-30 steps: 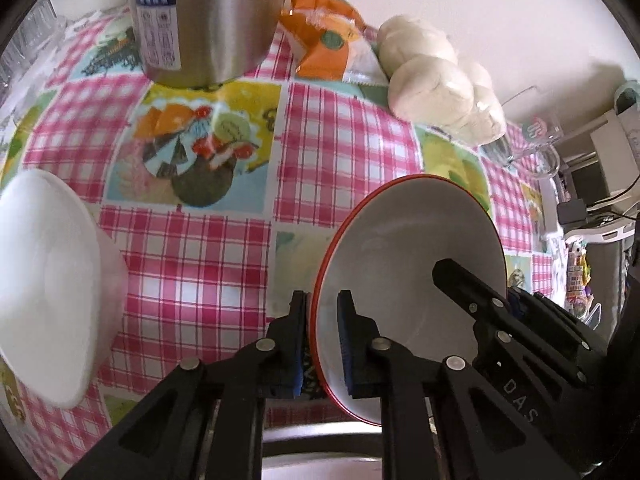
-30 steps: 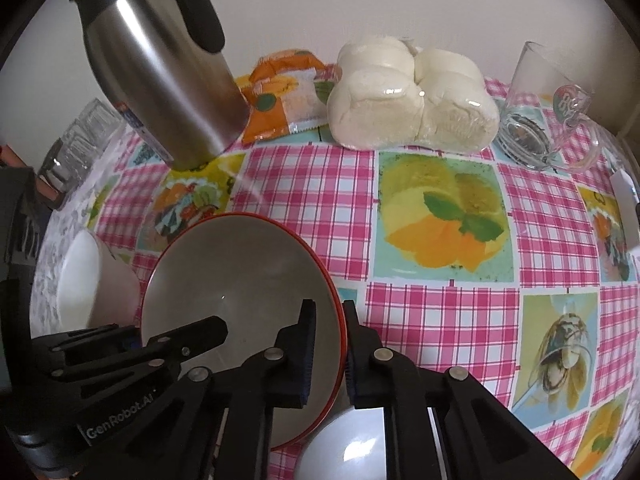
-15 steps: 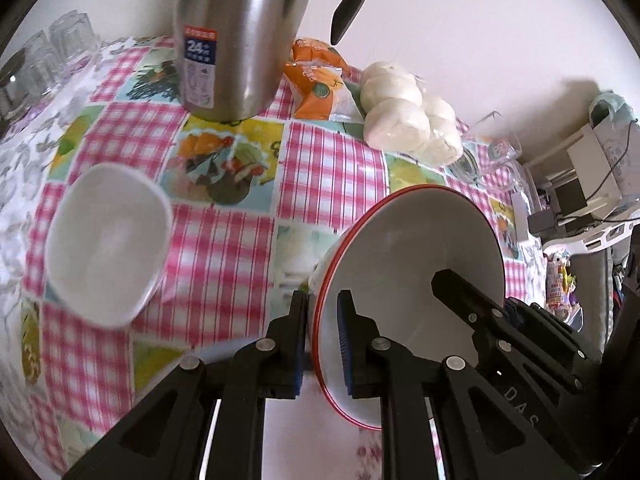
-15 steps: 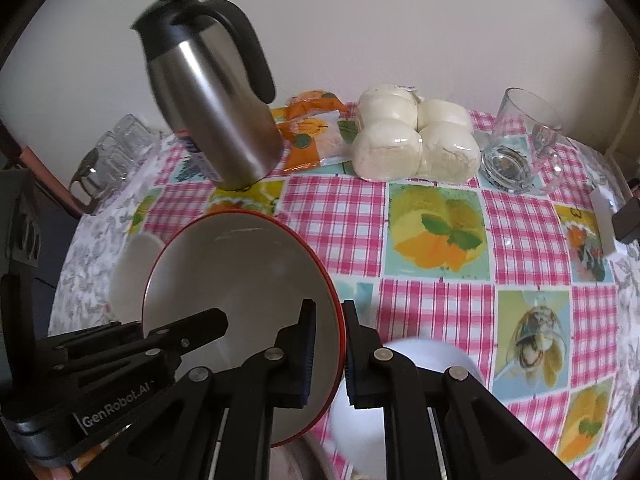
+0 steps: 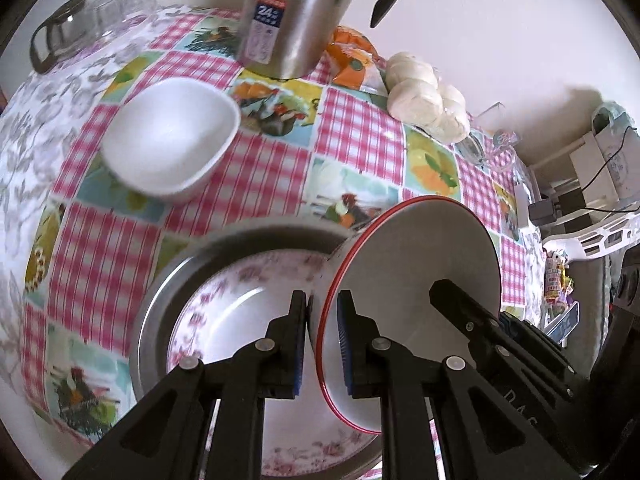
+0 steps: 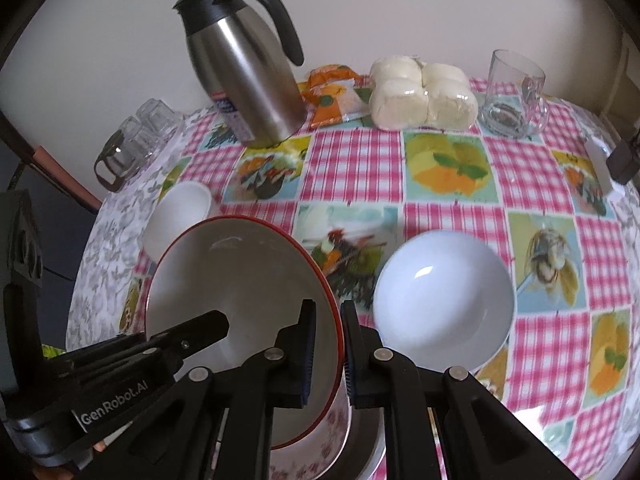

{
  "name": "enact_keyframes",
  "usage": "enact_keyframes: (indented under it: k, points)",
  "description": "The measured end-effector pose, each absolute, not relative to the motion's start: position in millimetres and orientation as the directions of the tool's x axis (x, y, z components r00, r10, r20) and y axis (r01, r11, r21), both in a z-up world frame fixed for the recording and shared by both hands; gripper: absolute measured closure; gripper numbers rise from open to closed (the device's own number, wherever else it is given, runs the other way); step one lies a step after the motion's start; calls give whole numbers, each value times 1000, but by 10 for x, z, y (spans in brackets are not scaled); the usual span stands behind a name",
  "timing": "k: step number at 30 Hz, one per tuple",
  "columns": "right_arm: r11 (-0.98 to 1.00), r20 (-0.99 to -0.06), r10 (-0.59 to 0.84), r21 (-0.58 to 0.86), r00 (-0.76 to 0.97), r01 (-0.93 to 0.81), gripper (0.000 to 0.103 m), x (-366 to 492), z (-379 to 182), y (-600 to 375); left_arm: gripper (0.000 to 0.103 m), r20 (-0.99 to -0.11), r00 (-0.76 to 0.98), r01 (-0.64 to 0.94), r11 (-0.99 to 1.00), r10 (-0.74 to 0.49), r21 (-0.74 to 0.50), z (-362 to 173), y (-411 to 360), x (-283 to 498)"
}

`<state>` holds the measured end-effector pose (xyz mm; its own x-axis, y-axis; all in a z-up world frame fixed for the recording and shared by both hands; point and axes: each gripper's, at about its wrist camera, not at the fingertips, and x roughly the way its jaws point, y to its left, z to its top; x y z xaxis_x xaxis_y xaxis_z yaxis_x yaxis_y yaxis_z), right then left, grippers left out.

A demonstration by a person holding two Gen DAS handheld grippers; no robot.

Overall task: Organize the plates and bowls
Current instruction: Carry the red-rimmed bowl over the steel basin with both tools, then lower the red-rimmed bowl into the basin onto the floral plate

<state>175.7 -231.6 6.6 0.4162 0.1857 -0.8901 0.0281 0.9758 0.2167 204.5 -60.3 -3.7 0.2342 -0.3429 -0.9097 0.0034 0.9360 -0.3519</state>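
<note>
A white bowl with a red rim [image 5: 420,272] hangs tilted above the table, held from two sides. My left gripper [image 5: 323,320] is shut on its near rim. My right gripper [image 6: 326,328] is shut on the opposite rim of the same red-rimmed bowl [image 6: 240,280]. Under it lies a floral plate [image 5: 224,304] inside a metal pan [image 5: 248,236]. A white square bowl [image 5: 172,136] stands to the far left, and a round white bowl [image 6: 444,296] rests on the cloth to the right.
A steel jug [image 6: 248,92] stands at the back, with an orange packet [image 6: 332,92], wrapped buns [image 6: 424,96] and a glass mug [image 6: 512,96] beside it. Small glasses [image 6: 136,140] crowd the back left edge. A checked cloth [image 6: 360,160] covers the table.
Both grippers have risen and drawn back from the jug with the red-rimmed bowl. The pan with the floral plate and the round white bowl have come into view.
</note>
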Motion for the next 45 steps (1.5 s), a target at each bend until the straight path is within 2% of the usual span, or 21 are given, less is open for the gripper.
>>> enact_keyframes:
  k: [8,19,25,30,45]
  points:
    - [968,-876,220,251,428,16,89,1472,-22,-2192,88,-905,285,3,944,-317,-330,-100,-510,1733]
    - [941,-832,265,333,488,57,89,1104,-123,-2222,88,-874,333,-9,925,-355,-379,-186,-355,1479]
    - [938,-814,259,340,520,65,89,990,-168,-2146,86,-865,360,3,928,-350,-374,-189,-299,1446]
    - [909,-784,297,407,545,91,89,932,-256,-2185,86,-869,340,-18,922,-358,-387,-285,-255,1462]
    - [905,-784,301,415,542,98,89,962,-337,-2160,83,-873,342,-20,927,-347,-376,-330,-273,1465]
